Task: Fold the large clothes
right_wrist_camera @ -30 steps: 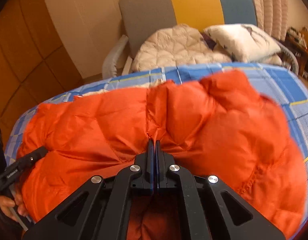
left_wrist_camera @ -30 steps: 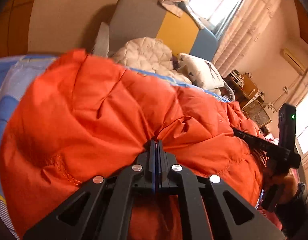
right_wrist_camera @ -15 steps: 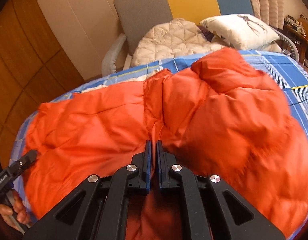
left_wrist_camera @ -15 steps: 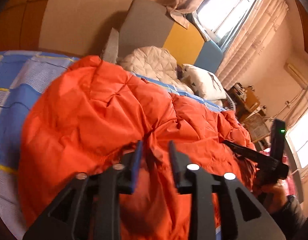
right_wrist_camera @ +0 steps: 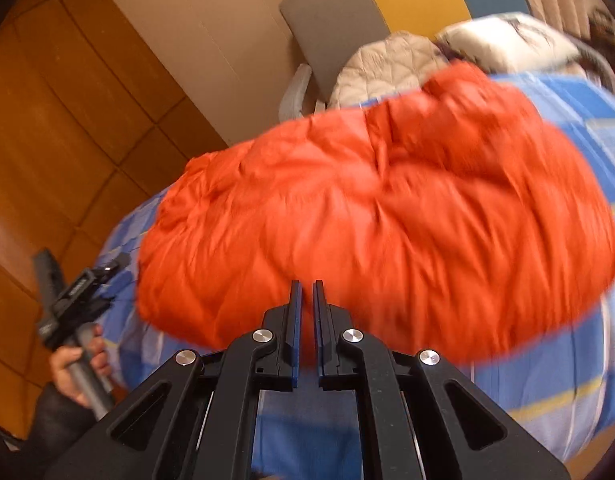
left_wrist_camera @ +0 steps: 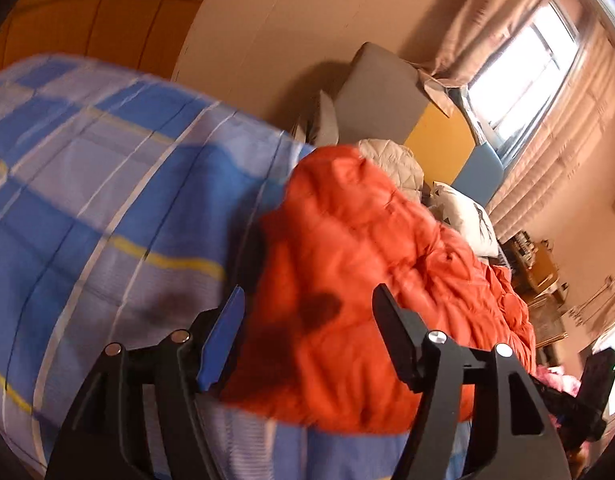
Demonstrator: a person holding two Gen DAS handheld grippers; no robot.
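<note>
Warm beige walls and wooden panelling are framing a bed covered by a blue checked sheet with yellow and white lines (left_wrist_camera: 107,184), and the puffy orange quilted down jacket (right_wrist_camera: 387,216) is lying bunched on top of that sheet. Beyond the bed, a grey, yellow and blue upholstered chair back (left_wrist_camera: 387,96) is standing against the wall beneath a curtained window (left_wrist_camera: 523,68), with a beige quilted garment (right_wrist_camera: 387,64) and a white printed pillow (left_wrist_camera: 467,216) piled on its seat.

From the left wrist view, the left gripper (left_wrist_camera: 309,304) is pointing downward over the near end of the jacket. Its jaws have just been opening and are standing wide apart, with orange fabric showing in the gap but neither finger pressing on it. Further along the jacket, at the lower right edge of that view, the black body of the other gripper is partly showing.

From the right wrist view, the right gripper (right_wrist_camera: 305,292) is tilting down toward the near edge of the jacket. Its jaws have just been opening and are parted by a narrow slot, with nothing pinched between them. At the lower left of this view, the person's left hand (right_wrist_camera: 77,364) is wrapping around the left tool's grey handle, a dark sleeve (right_wrist_camera: 47,424) below it, and that tool is angling toward the jacket's far end. Both views are blurred.
</note>
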